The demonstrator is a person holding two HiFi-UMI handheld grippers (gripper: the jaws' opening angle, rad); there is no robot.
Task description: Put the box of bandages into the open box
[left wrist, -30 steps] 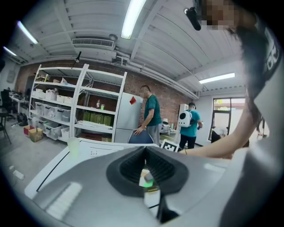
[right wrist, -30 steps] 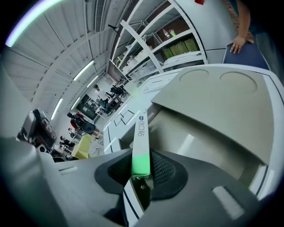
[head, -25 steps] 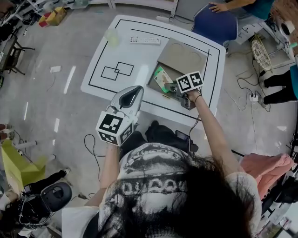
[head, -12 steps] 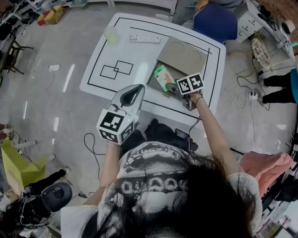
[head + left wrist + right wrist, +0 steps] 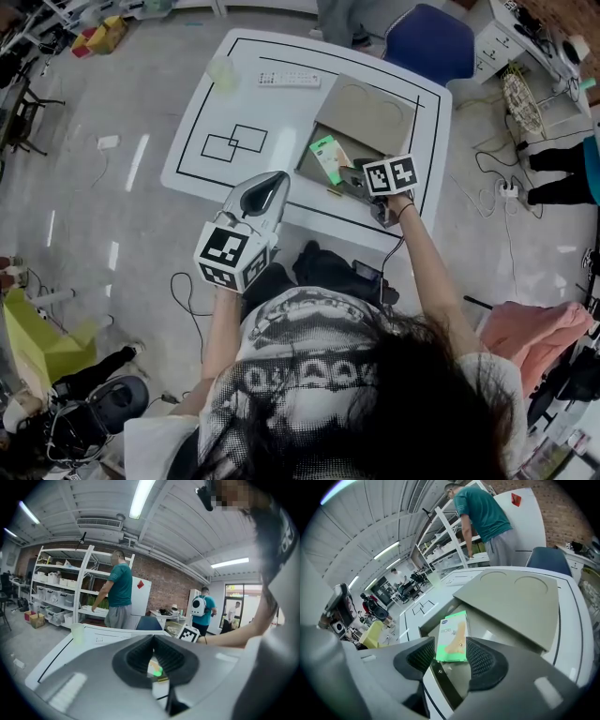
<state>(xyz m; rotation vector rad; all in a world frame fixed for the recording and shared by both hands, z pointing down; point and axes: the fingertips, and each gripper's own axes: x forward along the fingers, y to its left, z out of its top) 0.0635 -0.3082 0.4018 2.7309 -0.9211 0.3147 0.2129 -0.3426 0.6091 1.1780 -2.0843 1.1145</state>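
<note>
Bandage box (image 5: 453, 637) sits inside the open box (image 5: 487, 623), whose lid (image 5: 367, 114) lies folded back, between the right gripper's (image 5: 451, 656) wide, opening jaws, pads clear of it, while the left gripper (image 5: 153, 658) hangs closed and empty.

no legible print on the bandage box (image 5: 452, 637)

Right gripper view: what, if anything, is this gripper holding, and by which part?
Nothing. The right gripper has its jaws opening; the bandage box sits between them inside the open box, with neither pad pressing its sides.
</note>
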